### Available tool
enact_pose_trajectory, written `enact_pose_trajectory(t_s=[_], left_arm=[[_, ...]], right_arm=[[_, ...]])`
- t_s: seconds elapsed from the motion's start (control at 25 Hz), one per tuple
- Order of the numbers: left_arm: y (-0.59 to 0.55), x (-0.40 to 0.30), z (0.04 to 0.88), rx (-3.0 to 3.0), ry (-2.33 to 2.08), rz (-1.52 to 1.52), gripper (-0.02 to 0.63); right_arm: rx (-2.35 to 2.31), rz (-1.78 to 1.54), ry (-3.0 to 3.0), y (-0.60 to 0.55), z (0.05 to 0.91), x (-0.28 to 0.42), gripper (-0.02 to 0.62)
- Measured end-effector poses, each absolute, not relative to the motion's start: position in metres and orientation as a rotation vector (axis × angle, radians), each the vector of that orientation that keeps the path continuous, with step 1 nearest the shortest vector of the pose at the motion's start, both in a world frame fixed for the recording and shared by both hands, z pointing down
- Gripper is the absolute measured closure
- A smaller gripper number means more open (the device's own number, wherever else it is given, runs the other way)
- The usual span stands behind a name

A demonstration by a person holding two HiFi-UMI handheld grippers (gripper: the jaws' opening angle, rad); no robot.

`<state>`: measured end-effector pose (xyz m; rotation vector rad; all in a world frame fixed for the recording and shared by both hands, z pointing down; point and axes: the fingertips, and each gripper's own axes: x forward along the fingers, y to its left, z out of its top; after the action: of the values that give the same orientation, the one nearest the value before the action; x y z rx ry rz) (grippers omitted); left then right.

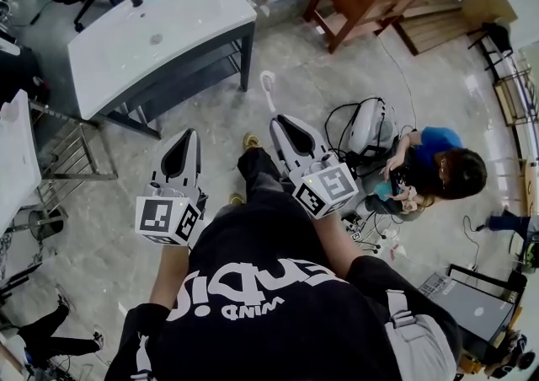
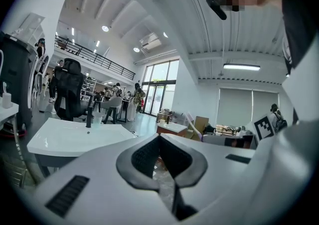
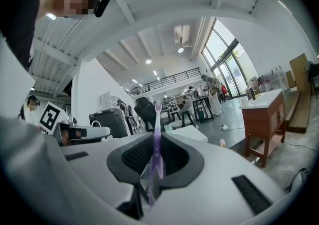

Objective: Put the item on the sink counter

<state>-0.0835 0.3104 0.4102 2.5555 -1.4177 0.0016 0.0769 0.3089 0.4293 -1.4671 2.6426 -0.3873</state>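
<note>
In the right gripper (image 1: 280, 122), jaws clamped on a slim purple-and-white plastic toothbrush (image 3: 156, 153), its head sticking out forward past the tips. Left gripper (image 2: 160, 138): jaws together, nothing between them. The white rectangular sink counter on a dark frame (image 1: 194, 8) stands ahead, well apart from both grippers. Judgement: pickup done; carry and set-down remain. Bristles too blurred to make out; handle end hidden inside the jaws.
</note>
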Motion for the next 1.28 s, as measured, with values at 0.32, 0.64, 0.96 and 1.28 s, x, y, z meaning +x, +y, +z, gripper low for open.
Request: enact_pose_trajectory(t_s=[0.32,0.64,0.96,1.28], left_arm=[[0.265,-0.087,0.418,2.532,-1.420,0.012,0.586],[0.211,-0.086,0.416,2.533,-1.421,0.013,0.586],[0.144,-0.089,0.409,2.519,-1.448,0.026,0.586],[0.086,-0.075,0.404,2.508,-1.472,0.017,0.586]], right_arm=[[-1.460,-0.406,2.658,0.265,0.435,0.074,0.537],[-1.431,-0.404,2.675,0.206,0.433,0.070,0.537],[-1.386,-0.416,2.690,0.135,0.428,0.066,0.537],[-1.355,-0.407,2.707,0.072,0.420,0.080,0.537]])
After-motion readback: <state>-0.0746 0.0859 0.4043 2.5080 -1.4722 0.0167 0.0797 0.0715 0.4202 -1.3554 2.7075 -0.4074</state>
